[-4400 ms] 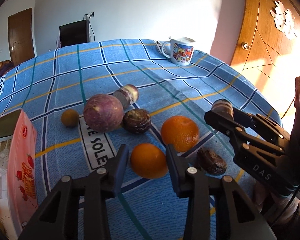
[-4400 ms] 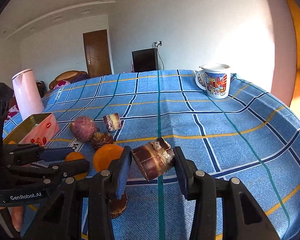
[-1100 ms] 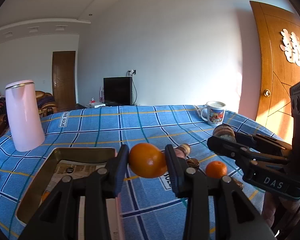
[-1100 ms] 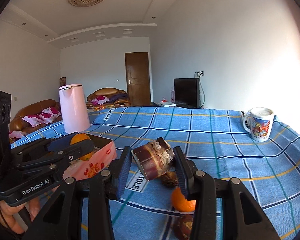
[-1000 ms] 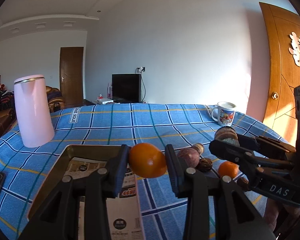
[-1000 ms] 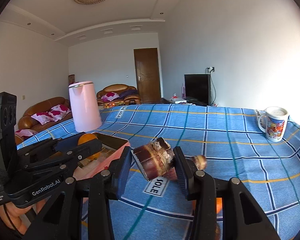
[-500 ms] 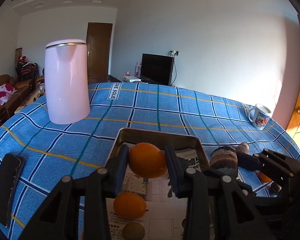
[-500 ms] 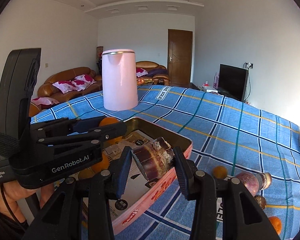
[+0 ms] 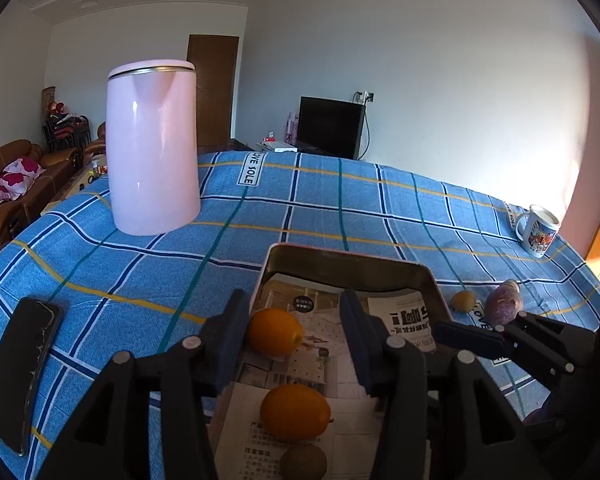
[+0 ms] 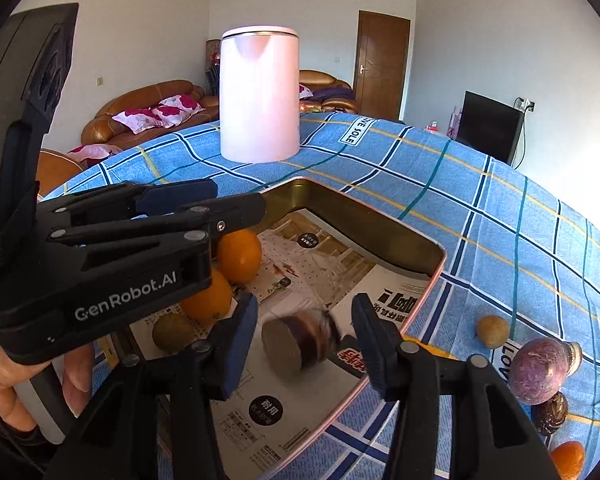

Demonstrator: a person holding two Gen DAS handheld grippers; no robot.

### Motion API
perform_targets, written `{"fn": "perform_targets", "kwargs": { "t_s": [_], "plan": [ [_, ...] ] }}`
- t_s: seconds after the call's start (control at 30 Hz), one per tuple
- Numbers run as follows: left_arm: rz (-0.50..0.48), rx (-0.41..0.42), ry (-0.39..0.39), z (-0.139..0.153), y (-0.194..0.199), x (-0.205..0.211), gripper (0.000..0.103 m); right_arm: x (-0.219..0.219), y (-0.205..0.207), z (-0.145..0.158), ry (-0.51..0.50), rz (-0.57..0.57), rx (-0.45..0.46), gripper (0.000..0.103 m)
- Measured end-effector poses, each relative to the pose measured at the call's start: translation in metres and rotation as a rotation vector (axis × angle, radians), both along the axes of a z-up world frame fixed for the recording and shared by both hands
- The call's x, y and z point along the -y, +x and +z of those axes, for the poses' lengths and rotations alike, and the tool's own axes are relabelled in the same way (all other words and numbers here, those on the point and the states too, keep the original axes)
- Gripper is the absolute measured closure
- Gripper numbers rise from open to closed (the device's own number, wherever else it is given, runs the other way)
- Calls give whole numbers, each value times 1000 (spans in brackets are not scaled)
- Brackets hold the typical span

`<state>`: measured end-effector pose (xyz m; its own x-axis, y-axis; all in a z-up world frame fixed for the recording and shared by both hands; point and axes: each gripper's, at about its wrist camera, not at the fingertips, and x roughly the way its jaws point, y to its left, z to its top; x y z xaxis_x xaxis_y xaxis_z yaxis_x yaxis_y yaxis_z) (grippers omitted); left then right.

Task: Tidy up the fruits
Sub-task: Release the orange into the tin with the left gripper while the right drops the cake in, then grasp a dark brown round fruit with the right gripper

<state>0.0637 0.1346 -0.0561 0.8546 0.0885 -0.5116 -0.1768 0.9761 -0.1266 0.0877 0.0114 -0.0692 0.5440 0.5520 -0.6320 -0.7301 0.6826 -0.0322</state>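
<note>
Over the pink metal tin lined with printed paper, both grippers are letting go. The black left gripper has its jaws opening; the round orange fruit sits free between them, near the 9 o'clock pad. The black right gripper is opening too, and the brown sugarcane chunk, blurred, is loose between its pads. At 6 o'clock in the tin lie another orange and a small green-brown fruit.
</note>
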Motion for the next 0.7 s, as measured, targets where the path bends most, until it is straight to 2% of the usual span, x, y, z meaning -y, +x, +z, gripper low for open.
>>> {"fn": "perform_targets", "kwargs": {
  "t_s": [0.07,0.2,0.3,0.4,0.5,0.6,0.7],
  "plan": [
    [1,19,4,4,-4,3,37,7,-2,4,21,-9,2,43],
    [-47,56,12,13,-12,20,34,36,-8,12,62,-52,10,43],
    [-88,76,24,18,-17,39,28,76,-20,15,85,-125,39,42],
    [-159,81,23,20,-19,65,28,130,-32,14,139,-220,46,37],
    [-224,81,26,21,-20,91,28,182,-41,7,146,-350,55,36],
    [-286,71,45,19,-17,118,26,222,-40,-4,140,-458,31,35],
    [-337,46,71,15,-13,142,26,243,-35,-13,173,-497,-5,36]
  ]
}}
